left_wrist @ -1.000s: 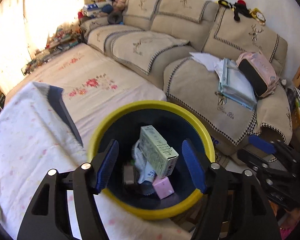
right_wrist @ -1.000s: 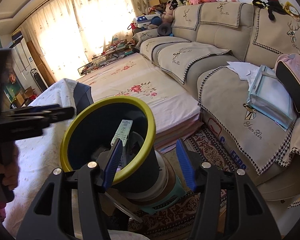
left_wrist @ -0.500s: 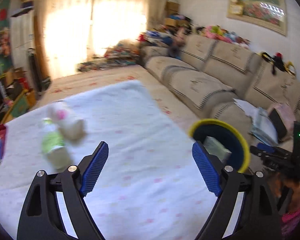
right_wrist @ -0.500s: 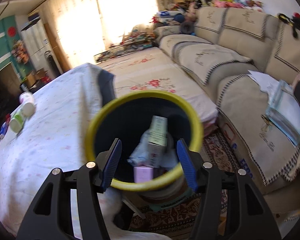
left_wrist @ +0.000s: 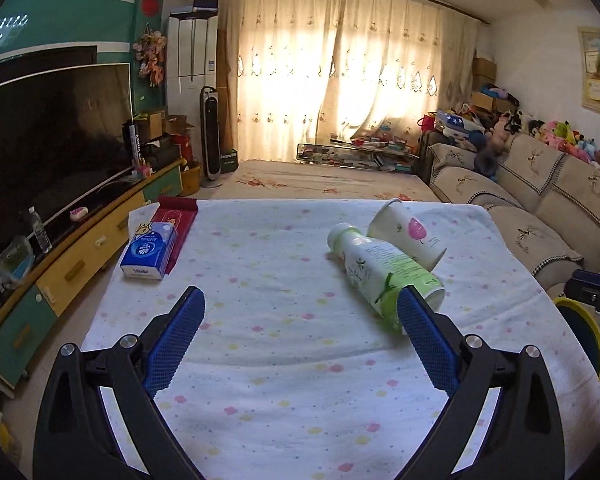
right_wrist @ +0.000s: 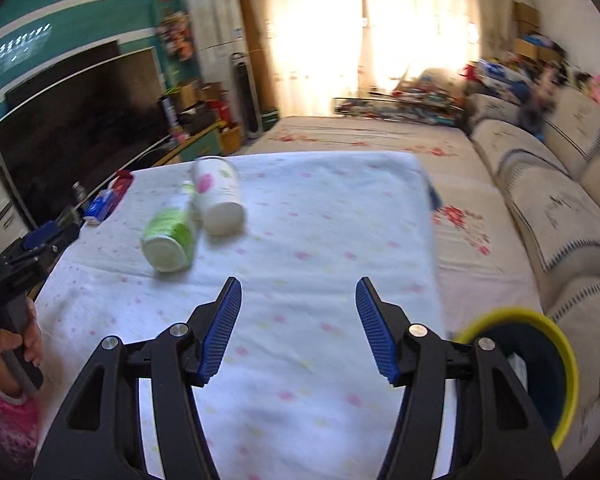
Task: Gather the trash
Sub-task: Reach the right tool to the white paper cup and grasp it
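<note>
A green and white bottle (left_wrist: 384, 272) lies on its side on the cloth-covered table (left_wrist: 280, 360), beside a tipped white paper cup (left_wrist: 408, 232) with a pink mark. My left gripper (left_wrist: 300, 328) is open and empty over the table, its right fingertip just in front of the bottle's base. The bottle (right_wrist: 170, 232) and cup (right_wrist: 220, 200) show ahead and left in the right wrist view. My right gripper (right_wrist: 298, 320) is open and empty above the table. The yellow-rimmed bin (right_wrist: 540, 364) stands off the table's right edge, also seen in the left wrist view (left_wrist: 584, 332).
A blue tissue pack (left_wrist: 150, 250) and a red packet (left_wrist: 176, 212) lie at the table's left. A TV (left_wrist: 48, 132) on a low cabinet stands left. A beige sofa (left_wrist: 540, 208) runs along the right. The person's hand on the left gripper (right_wrist: 8, 320) shows in the right wrist view.
Both grippers have swung from the bin to face the table. The bottle and cup are now close ahead of the left gripper; the bin sits at the far right of both views.
</note>
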{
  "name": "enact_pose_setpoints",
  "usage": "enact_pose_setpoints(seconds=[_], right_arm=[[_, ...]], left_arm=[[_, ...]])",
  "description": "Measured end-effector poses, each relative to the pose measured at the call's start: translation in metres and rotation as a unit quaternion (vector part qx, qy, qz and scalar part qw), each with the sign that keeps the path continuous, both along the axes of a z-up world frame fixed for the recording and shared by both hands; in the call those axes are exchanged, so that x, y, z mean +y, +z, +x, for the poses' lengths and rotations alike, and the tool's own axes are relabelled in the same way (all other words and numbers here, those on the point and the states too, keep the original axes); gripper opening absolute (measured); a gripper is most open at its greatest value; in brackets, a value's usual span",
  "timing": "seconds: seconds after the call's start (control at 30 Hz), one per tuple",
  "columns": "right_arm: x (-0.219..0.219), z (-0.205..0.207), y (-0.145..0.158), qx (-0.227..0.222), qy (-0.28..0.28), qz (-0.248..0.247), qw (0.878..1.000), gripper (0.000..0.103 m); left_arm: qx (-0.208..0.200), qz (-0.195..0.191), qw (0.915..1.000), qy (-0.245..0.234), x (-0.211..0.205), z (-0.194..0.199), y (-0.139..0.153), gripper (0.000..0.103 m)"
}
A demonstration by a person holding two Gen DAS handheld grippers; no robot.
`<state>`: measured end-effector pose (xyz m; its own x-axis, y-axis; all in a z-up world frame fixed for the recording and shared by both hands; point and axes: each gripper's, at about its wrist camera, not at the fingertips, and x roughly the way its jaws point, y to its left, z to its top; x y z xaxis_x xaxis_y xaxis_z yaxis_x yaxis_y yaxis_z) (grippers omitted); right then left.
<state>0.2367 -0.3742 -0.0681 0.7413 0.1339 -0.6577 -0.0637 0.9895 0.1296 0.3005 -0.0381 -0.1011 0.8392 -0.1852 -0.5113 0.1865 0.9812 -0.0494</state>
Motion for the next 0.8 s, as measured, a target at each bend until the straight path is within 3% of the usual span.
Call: enact_pose_setpoints(seconds=[0.1,0.4,0.8], right_arm=[[0.025,0.034,0.004,0.002,0.041,0.004,0.999,0.057],[0.079,0.129,-0.003,0.027,0.088,0.005,0.996,0.058],[0.097,0.195,-0.038,0.074,0.075,0.001,0.994,0.059]], left_arm=[[0.003,0.002,0.9999,0.009,0.006,0.004,-0.006,0.095],[0.026,-0.010,0.9995,0.018,0.000,0.010,-0.019,0.095],[0.039,-0.007,0.9992,0.011,-0.004,0.012,-0.024,0.095]])
